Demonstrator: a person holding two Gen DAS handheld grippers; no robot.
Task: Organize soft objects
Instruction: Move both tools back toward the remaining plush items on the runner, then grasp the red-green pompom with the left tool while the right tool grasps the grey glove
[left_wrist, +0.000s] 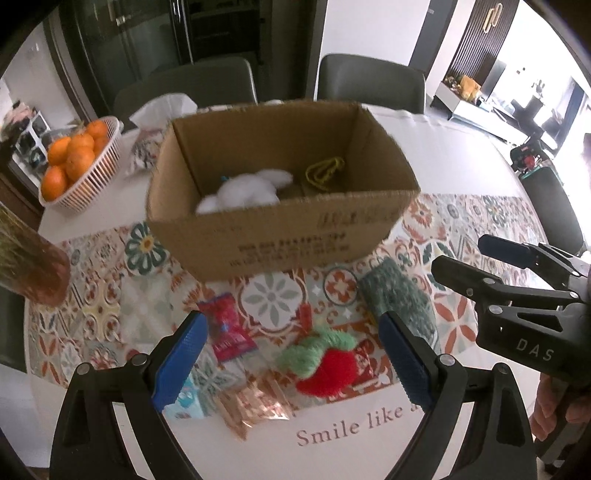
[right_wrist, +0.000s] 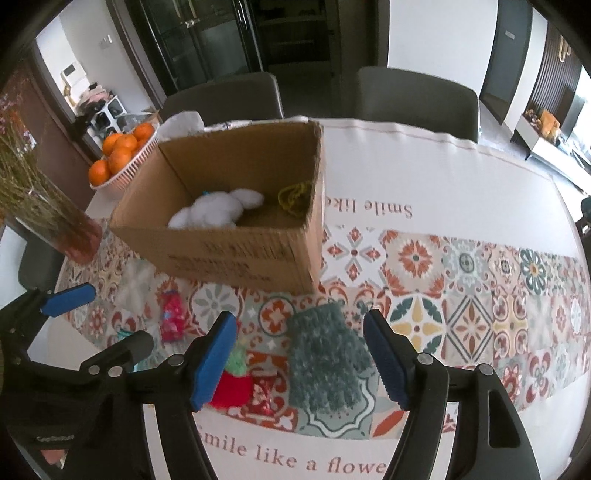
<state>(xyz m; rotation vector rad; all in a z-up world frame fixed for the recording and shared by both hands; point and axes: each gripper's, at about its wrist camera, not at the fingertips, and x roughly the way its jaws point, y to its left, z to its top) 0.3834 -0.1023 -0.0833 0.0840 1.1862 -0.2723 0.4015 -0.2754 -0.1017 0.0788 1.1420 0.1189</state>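
A white slatted basket (left_wrist: 94, 177) of oranges (left_wrist: 72, 158) stands left of the brown cardboard box (left_wrist: 280, 236); a glass vase (right_wrist: 79, 236) of dry stems sits nearer, two grey chairs (right_wrist: 417, 96) behind.

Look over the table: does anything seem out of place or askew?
Yes. The cardboard box sits skewed to the tile-patterned runner. A teal knitted piece and red-and-green knitted strawberry lie loose outside it.
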